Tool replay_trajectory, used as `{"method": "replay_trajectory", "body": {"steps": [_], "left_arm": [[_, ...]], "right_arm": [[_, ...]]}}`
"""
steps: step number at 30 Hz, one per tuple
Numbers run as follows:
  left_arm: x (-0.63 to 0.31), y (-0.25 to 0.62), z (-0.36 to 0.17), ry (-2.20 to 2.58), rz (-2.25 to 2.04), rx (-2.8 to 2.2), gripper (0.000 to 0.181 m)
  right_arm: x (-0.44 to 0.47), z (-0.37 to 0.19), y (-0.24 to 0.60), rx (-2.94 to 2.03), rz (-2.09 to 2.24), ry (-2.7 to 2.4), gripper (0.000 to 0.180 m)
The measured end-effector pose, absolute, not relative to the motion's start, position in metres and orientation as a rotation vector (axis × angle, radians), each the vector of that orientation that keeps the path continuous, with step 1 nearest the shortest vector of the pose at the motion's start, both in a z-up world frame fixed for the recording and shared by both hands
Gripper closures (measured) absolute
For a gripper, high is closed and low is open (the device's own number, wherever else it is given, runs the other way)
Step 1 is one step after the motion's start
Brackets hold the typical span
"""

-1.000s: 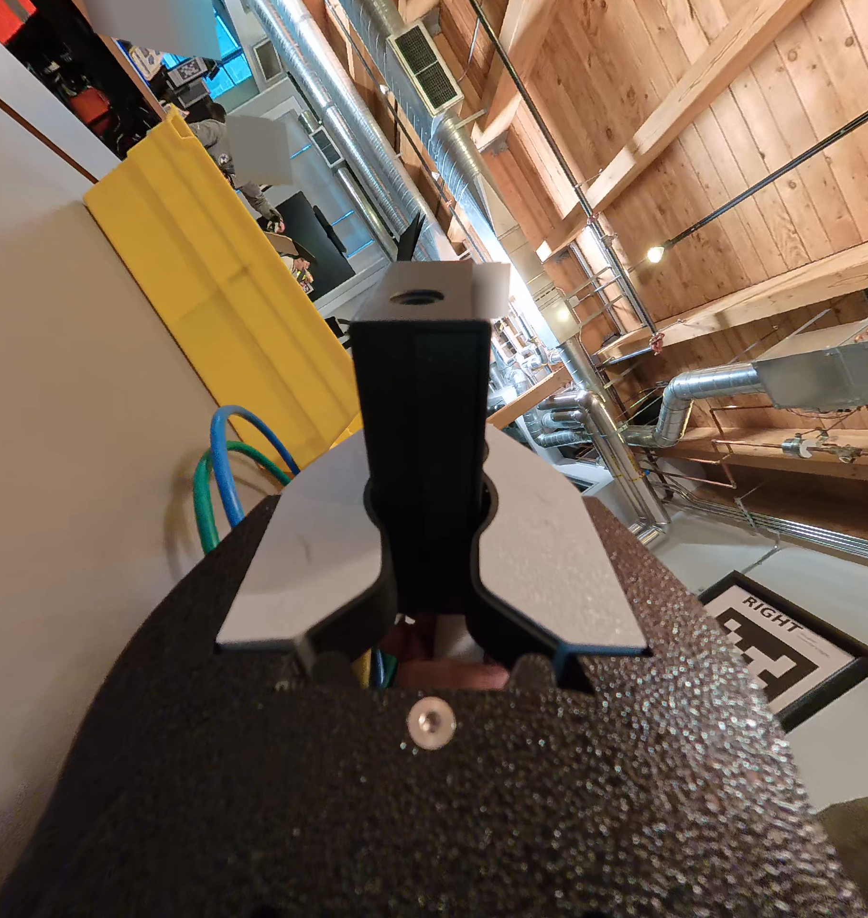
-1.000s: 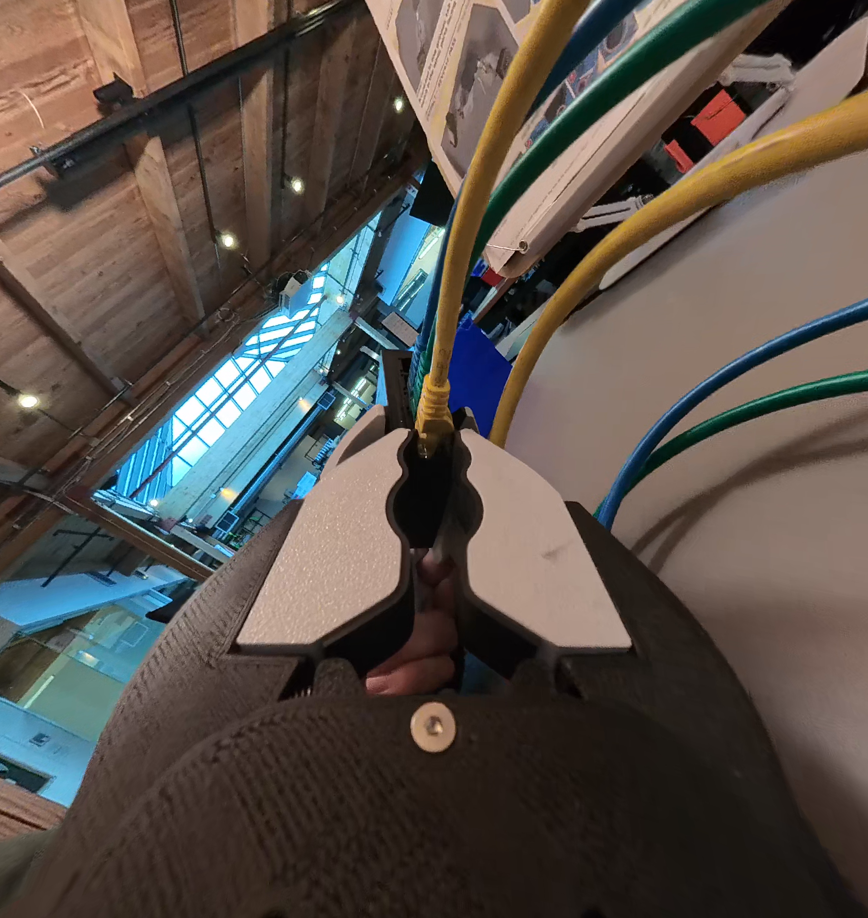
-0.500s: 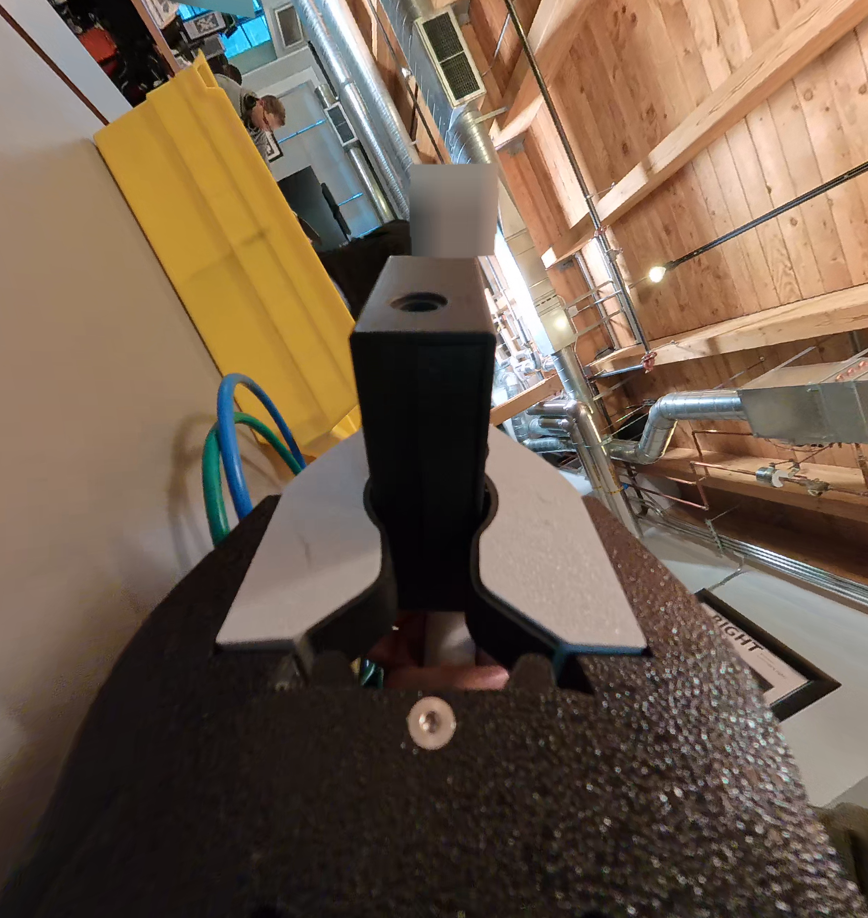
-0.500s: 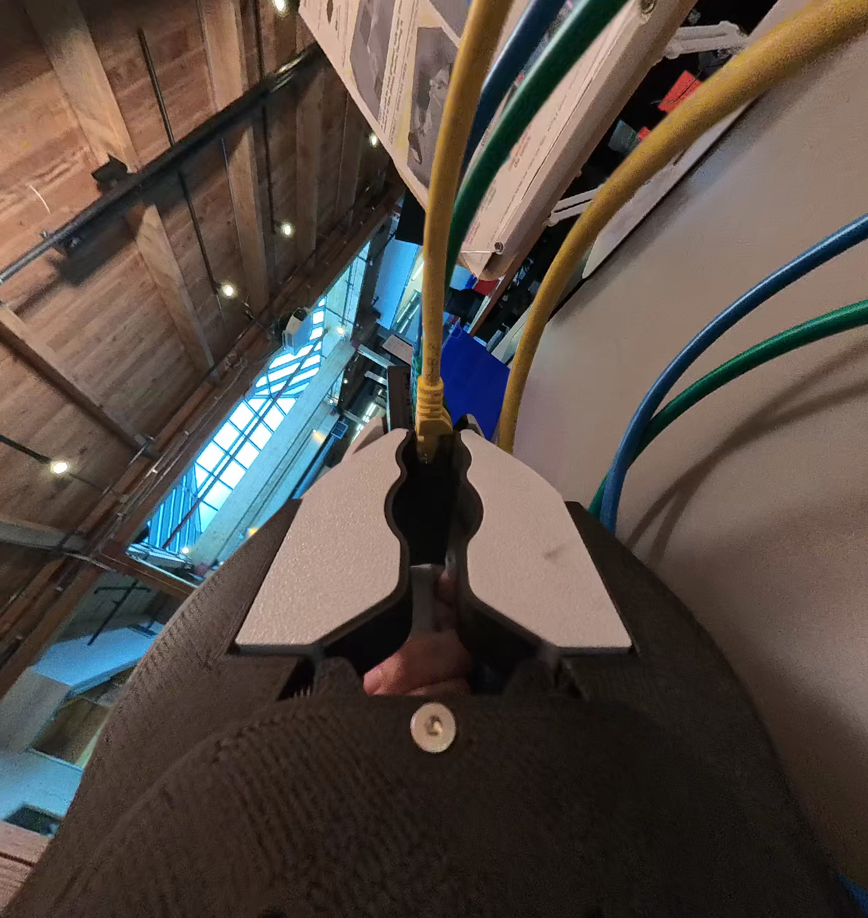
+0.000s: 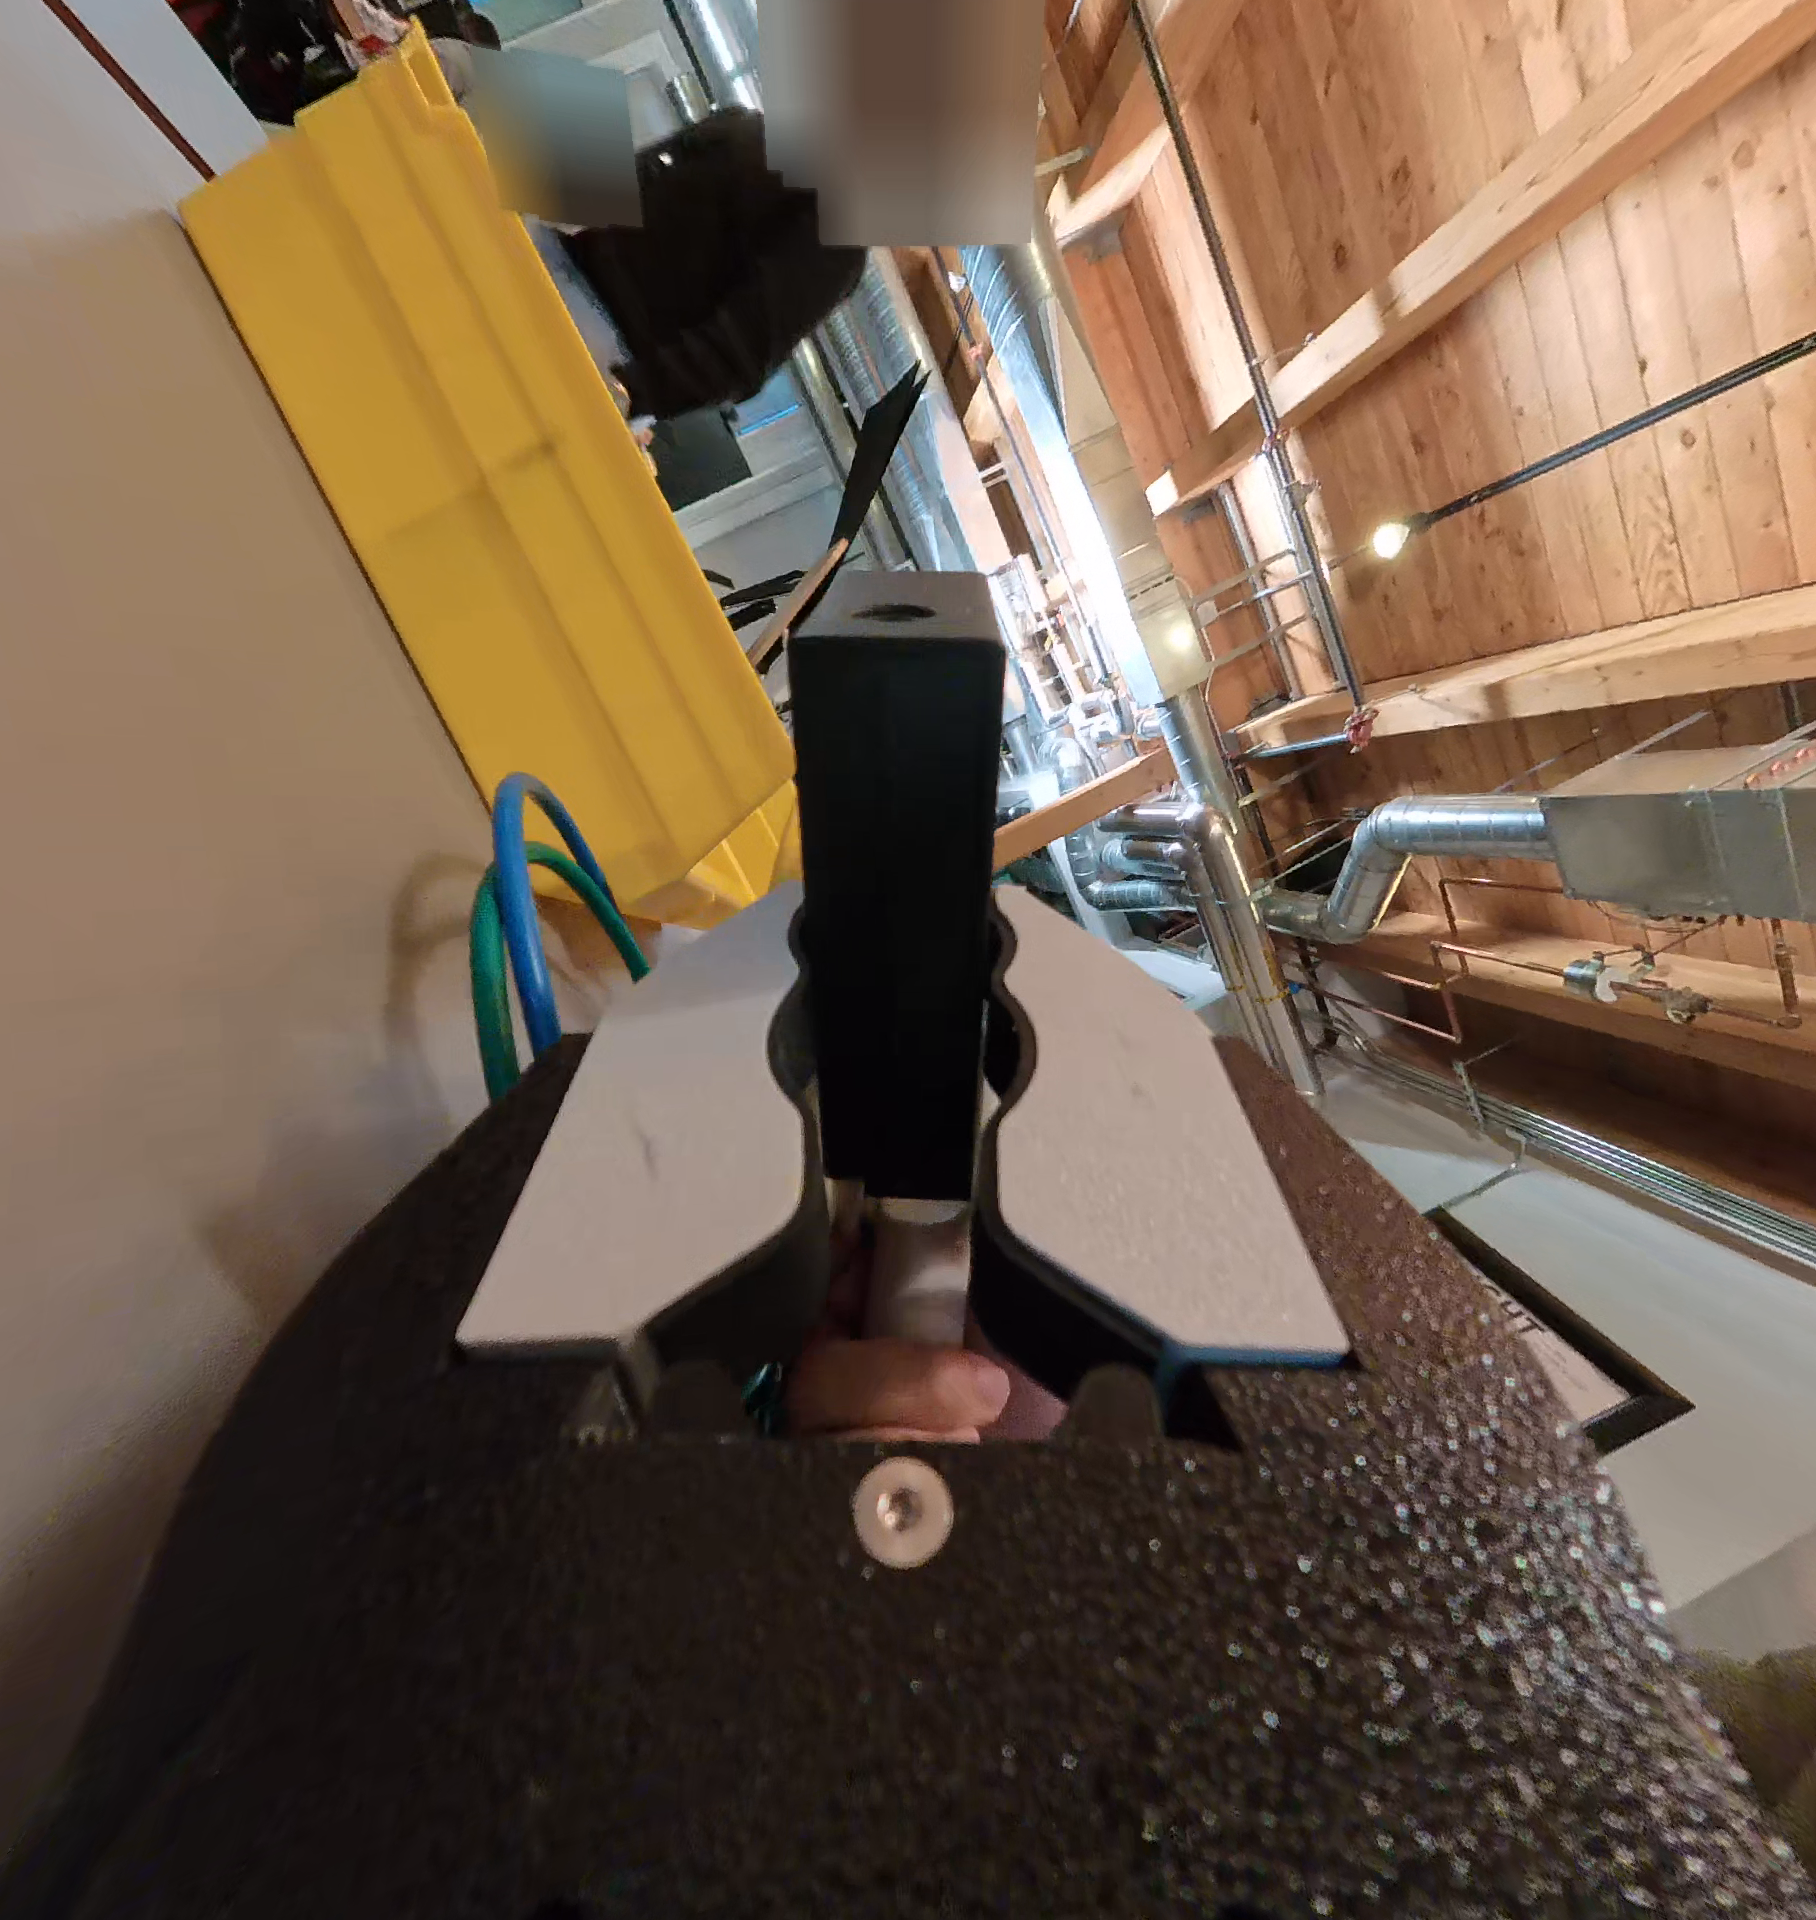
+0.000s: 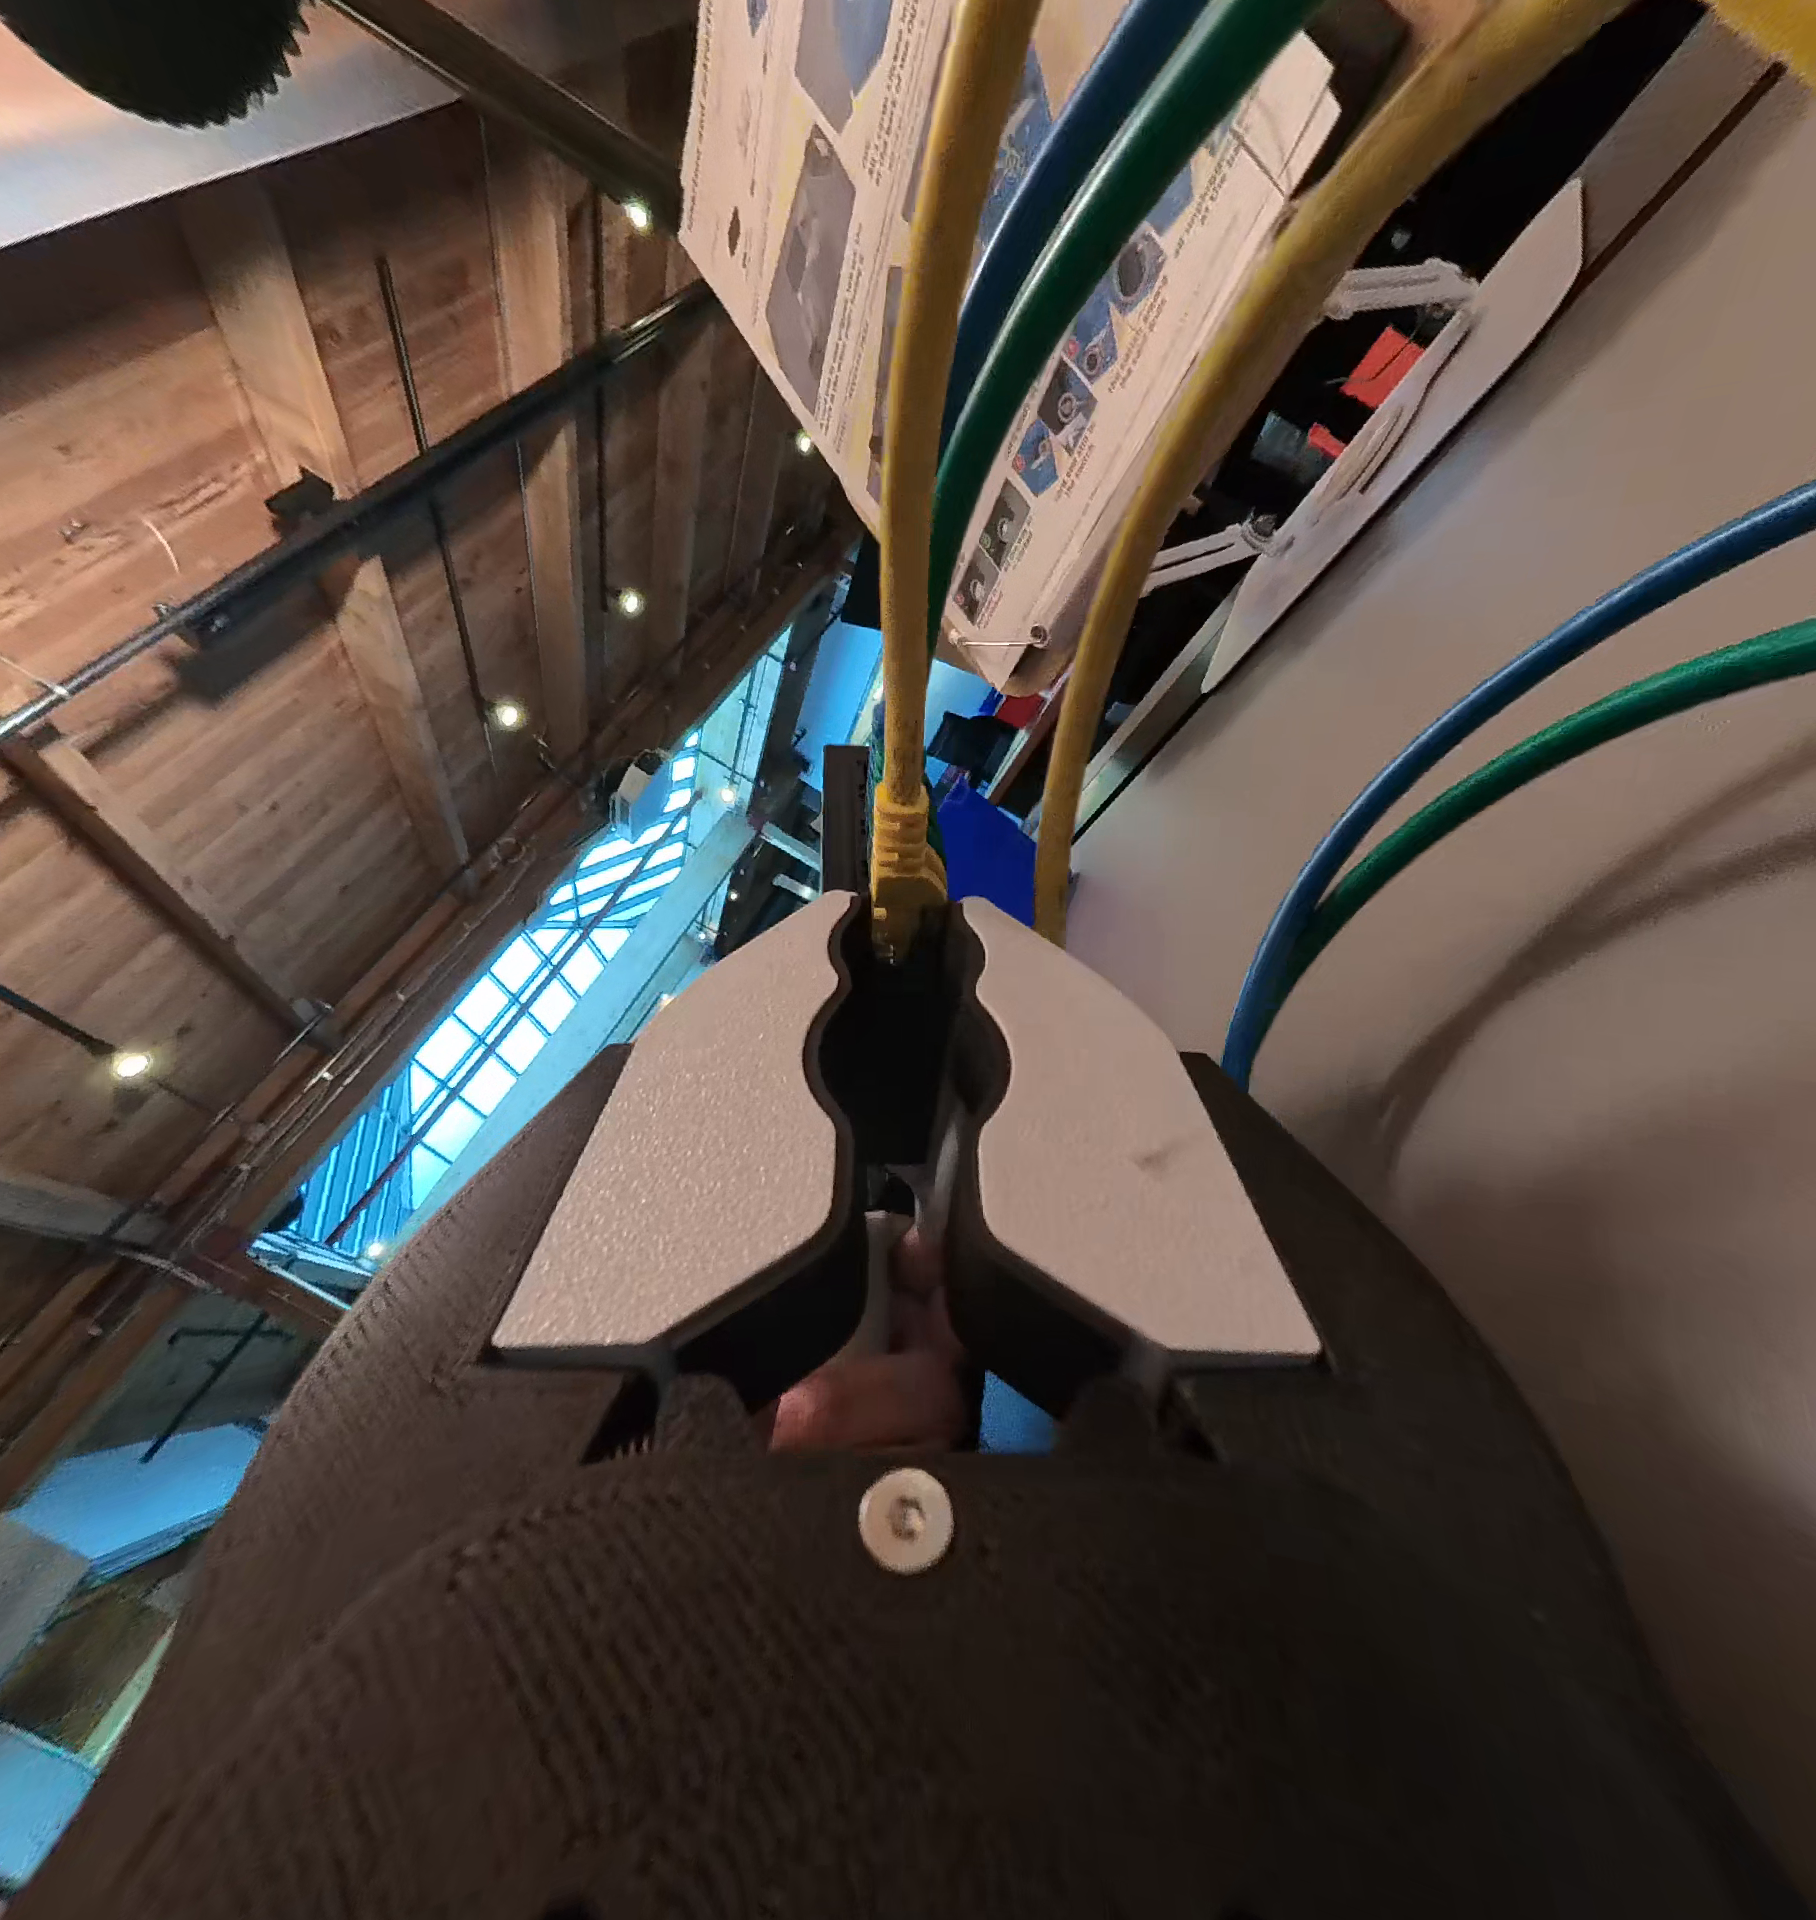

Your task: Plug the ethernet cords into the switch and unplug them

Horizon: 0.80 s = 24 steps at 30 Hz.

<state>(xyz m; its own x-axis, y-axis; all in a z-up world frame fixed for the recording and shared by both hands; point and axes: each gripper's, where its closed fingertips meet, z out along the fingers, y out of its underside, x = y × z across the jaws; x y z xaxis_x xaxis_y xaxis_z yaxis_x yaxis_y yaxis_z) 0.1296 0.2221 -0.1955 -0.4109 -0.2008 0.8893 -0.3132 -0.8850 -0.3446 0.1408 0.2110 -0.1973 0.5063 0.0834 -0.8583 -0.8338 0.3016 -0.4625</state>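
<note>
In the left wrist view my left gripper is shut on a black rectangular block, the switch. The switch sticks out past the fingertips, with a round hole in its far end. In the right wrist view my right gripper is shut on the yellow ethernet plug. Its yellow cord runs away from me. The plug's tip is hidden between the jaws. A black strip shows just behind the plug. I cannot tell whether they touch.
Blue and green cords loop over the beige table beside my left gripper. A yellow bin stands behind them. In the right wrist view a second yellow cord, a blue cord, a green cord and a printed sheet are close.
The left wrist view has swung, so the yellow bin looks nearer and the marker board at the right has slid mostly out of view. Both grips are unchanged; the right view has shifted slightly.
</note>
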Motion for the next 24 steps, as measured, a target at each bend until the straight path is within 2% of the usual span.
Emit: {"method": "replay_trajectory", "body": {"steps": [24], "left_arm": [[0.1283,0.2256,-0.1904,-0.559,2.577,1.634,0.154]], "right_arm": [[0.1375,-0.1929,0.2119,-1.294,0.622,0.672,0.166]]}}
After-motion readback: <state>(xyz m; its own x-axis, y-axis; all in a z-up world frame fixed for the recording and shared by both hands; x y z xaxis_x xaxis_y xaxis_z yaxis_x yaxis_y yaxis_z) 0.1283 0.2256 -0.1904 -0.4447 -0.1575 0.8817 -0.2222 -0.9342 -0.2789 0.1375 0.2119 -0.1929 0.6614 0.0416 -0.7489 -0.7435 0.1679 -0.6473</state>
